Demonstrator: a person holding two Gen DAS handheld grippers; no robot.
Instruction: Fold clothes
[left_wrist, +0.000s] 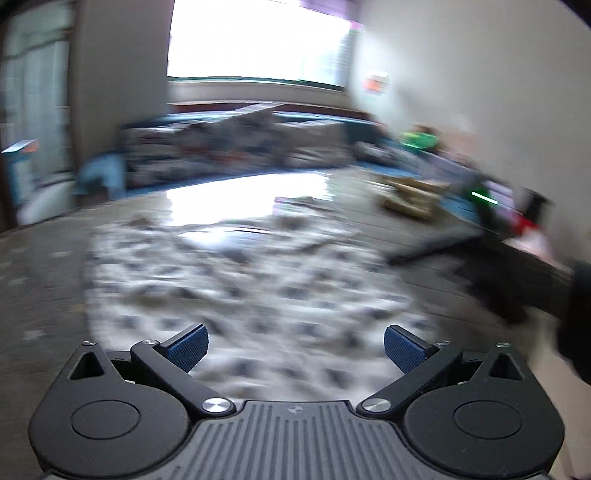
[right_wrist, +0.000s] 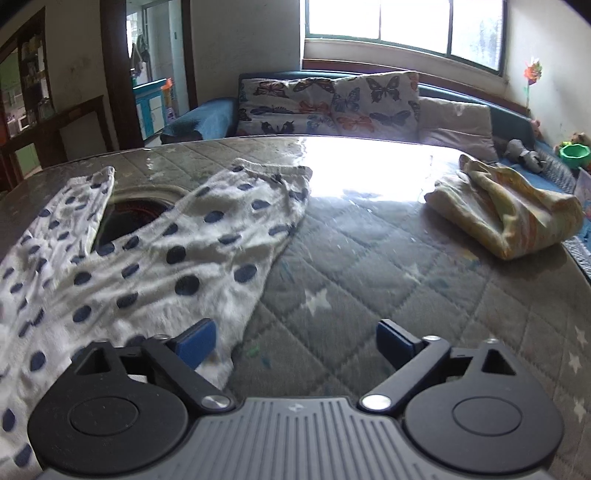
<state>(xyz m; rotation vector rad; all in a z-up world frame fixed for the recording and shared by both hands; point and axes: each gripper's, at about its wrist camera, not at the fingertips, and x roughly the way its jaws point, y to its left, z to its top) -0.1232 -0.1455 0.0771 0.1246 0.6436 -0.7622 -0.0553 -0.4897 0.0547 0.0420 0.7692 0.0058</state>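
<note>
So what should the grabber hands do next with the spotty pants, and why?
Probably bring the right gripper down onto the near edge of the polka-dot pants and close on it. Both grippers are open and hold nothing, and the pants lie spread flat, unfolded, on the quilted table cover. The left gripper hovers over the same pants, though its view is blurred.

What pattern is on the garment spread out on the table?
White with dark blue polka dots; the garment shows best in the right wrist view, since the left wrist view is blurred.
</note>
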